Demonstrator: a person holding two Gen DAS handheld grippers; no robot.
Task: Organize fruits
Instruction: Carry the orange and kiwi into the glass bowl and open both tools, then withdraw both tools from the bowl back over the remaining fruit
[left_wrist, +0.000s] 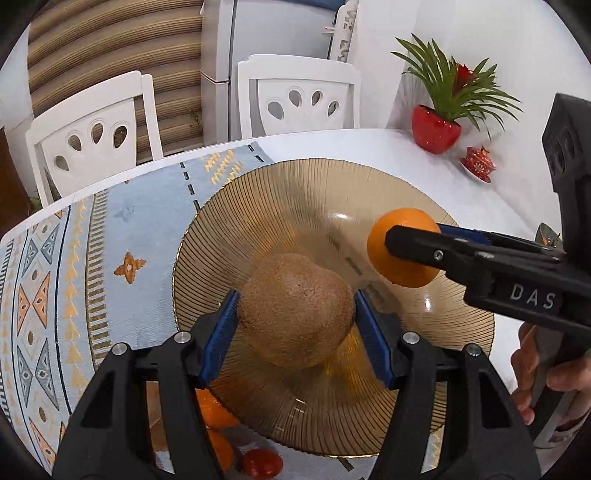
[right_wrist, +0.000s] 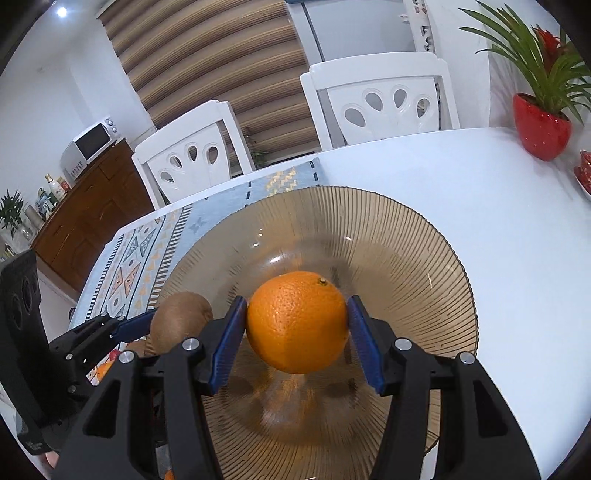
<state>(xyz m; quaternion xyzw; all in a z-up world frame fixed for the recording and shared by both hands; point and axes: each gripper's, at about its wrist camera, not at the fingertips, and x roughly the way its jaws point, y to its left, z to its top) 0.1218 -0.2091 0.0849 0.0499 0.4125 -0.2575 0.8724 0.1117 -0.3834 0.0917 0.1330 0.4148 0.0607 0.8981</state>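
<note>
A: What do we have in the left gripper (left_wrist: 295, 314)?

B: We hold a brown kiwi (left_wrist: 297, 310) there, its 2 blue pads pressed against the fruit's sides. It hangs above the amber ribbed glass bowl (left_wrist: 461, 332), near the bowl's middle as the left wrist view shows it.

A: And the right gripper (right_wrist: 297, 323)?

B: Clenched on an orange (right_wrist: 297, 321), 1 blue pad on each flank, the stem dimple turned up and away from us. It also sits over the bowl's hollow, clear of the glass. We can see its reflection in the bottom.

A: How do the 2 fruits lie to each other?

B: From the left wrist view the orange is right of the kiwi and farther off, apart from it. From the right wrist view the kiwi shows at lower left, partly hidden behind our own finger.

A: Anything outside the bowl?

B: At the near rim, on the patterned blue cloth (left_wrist: 110, 258), we see more oranges (left_wrist: 216, 410) and a small red fruit (left_wrist: 262, 463), partly hidden by the left gripper. We cannot tell what kind the red fruit is.

A: Whose hand (left_wrist: 543, 373) is that at the right edge?

B: The person's, wrapped around the right gripper's handle.
</note>
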